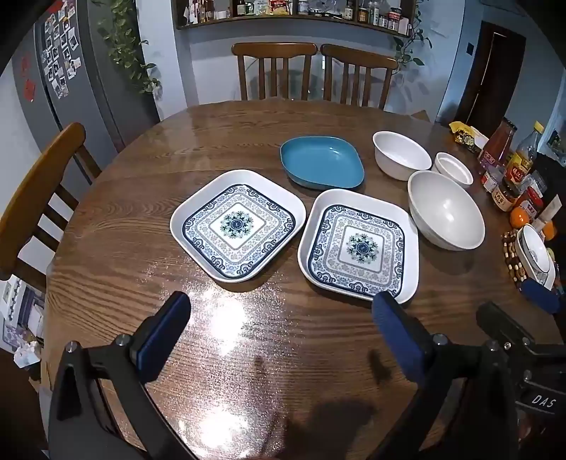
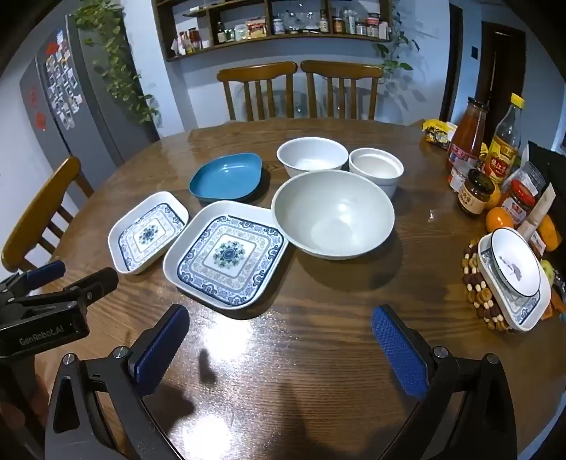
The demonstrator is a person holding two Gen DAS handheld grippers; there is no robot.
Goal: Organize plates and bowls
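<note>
Two square patterned plates, the left one (image 1: 237, 225) and the right one (image 1: 359, 245), lie side by side and just apart on the round wooden worktop (image 1: 141, 247), both empty. Behind them sits an empty blue dish (image 1: 322, 161), and to the right three empty white bowls cluster: a large bowl (image 1: 445, 210), a medium bowl (image 1: 401, 155) and a small bowl (image 1: 454, 168) close together. At the right edge, a small white plate (image 2: 516, 262) rests on another patterned plate (image 2: 530, 308) atop a beaded trivet (image 2: 481, 297), beside jars and bottles (image 2: 495, 159) and oranges (image 2: 498, 219). The left gripper (image 1: 281, 329) and right gripper (image 2: 279, 336) hover over bare worktop near the plates, fingers spread wide, holding nothing. Wooden chairs (image 1: 276, 70), a shelf (image 1: 293, 14) and a fridge (image 1: 81, 70) stand behind.
</note>
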